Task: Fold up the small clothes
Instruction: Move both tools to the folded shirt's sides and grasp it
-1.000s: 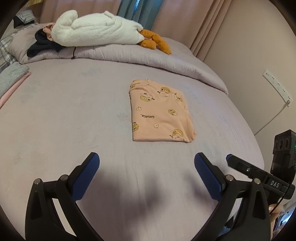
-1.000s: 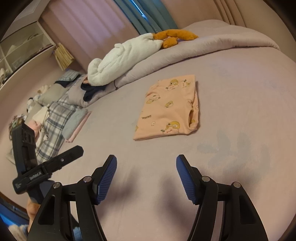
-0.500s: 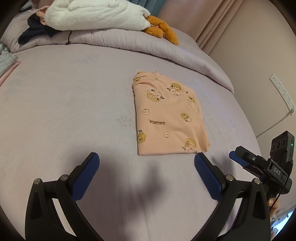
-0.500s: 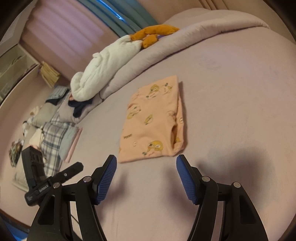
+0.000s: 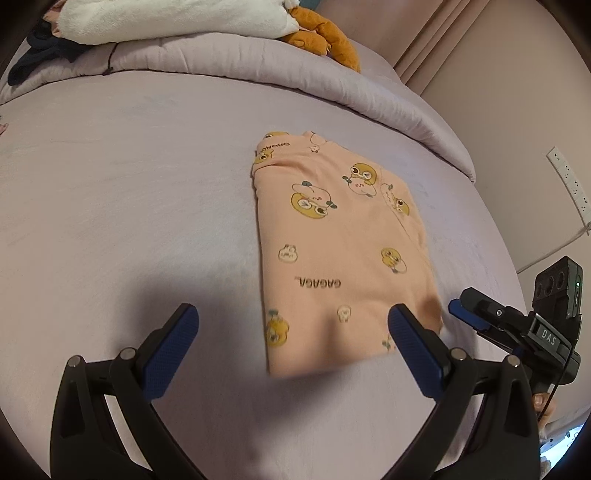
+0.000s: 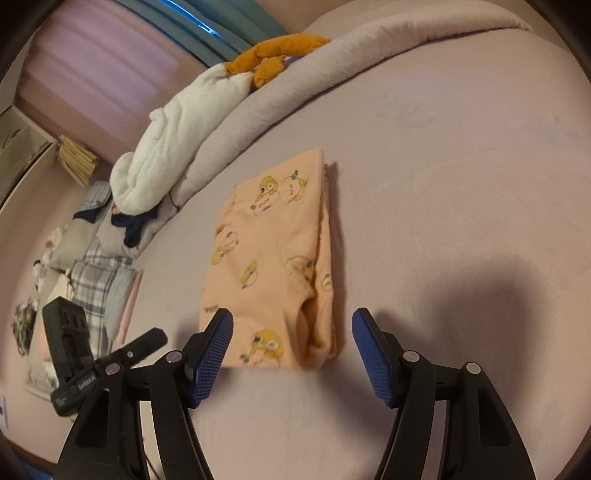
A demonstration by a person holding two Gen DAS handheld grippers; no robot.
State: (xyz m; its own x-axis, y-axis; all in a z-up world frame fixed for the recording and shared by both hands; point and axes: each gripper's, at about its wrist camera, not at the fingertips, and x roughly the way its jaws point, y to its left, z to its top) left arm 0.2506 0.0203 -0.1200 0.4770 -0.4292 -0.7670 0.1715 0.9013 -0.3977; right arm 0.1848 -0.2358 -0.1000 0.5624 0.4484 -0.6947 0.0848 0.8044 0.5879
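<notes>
- Left gripper is hovering released, jaws spread wide to straddle the near hem.
- Right gripper is doing likewise, empty, just beside it.
- Folded peach garment is lying flat directly ahead on the bed, likely awaiting another fold.

You have the folded garment lying on the bed, with the rolled duvet behind it and a plush toy on that.

White blanket, orange plush
</notes>
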